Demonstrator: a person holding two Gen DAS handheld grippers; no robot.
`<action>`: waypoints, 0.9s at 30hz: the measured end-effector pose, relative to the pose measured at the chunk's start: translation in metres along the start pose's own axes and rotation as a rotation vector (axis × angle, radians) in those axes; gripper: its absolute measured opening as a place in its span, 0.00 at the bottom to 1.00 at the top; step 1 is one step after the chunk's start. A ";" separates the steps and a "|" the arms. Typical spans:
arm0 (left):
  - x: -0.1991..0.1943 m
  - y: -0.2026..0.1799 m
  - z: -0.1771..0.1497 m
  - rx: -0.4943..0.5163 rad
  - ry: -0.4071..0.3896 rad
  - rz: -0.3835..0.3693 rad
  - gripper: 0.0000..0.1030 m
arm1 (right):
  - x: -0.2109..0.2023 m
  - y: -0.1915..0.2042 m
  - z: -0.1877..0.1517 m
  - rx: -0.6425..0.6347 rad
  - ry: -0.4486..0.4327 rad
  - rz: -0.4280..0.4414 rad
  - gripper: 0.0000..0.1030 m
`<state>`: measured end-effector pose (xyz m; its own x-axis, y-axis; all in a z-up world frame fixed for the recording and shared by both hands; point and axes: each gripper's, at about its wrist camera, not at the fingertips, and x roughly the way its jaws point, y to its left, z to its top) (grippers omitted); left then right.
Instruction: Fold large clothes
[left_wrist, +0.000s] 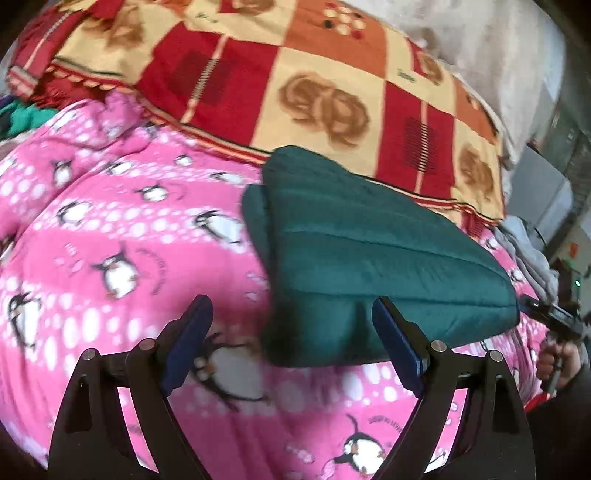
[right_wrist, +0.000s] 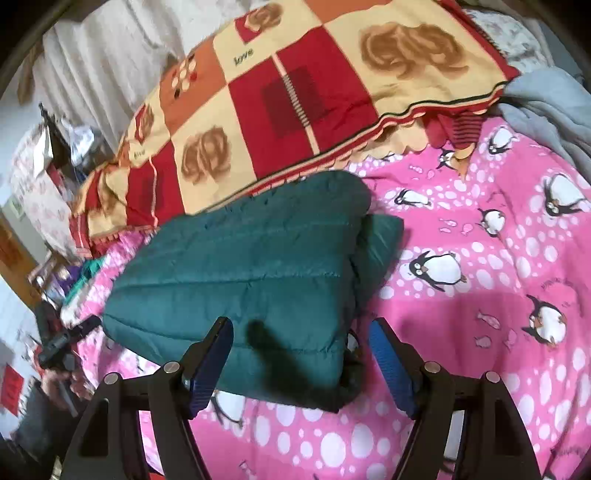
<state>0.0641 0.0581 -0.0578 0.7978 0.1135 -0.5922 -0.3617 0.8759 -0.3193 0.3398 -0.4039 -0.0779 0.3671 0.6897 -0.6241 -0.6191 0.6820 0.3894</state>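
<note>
Teal quilted padded jacket (left_wrist: 369, 254) lies folded into a compact bundle on the bed's pink penguin-print fleece blanket (left_wrist: 110, 240), likely set flat so its layers stay stacked. At its near edge the left hand-held gripper (left_wrist: 291, 332) hangs wide apart, holding nothing. The right hand-held gripper (right_wrist: 301, 360) is equally wide and empty. Behind lies a red-and-cream checked blanket (right_wrist: 295, 92).
</note>
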 end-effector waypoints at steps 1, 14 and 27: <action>0.005 -0.002 0.000 0.008 0.005 0.002 0.86 | 0.003 -0.001 -0.001 -0.003 0.001 -0.007 0.72; 0.017 -0.035 -0.002 0.099 0.090 -0.119 0.62 | 0.007 0.010 -0.003 -0.062 -0.007 0.183 0.43; -0.008 -0.047 -0.021 0.091 0.106 -0.094 0.62 | -0.016 0.001 -0.008 0.013 0.020 0.169 0.41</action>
<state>0.0645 0.0064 -0.0540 0.7691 -0.0170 -0.6388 -0.2385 0.9198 -0.3117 0.3275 -0.4161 -0.0728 0.2447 0.7898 -0.5625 -0.6617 0.5600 0.4985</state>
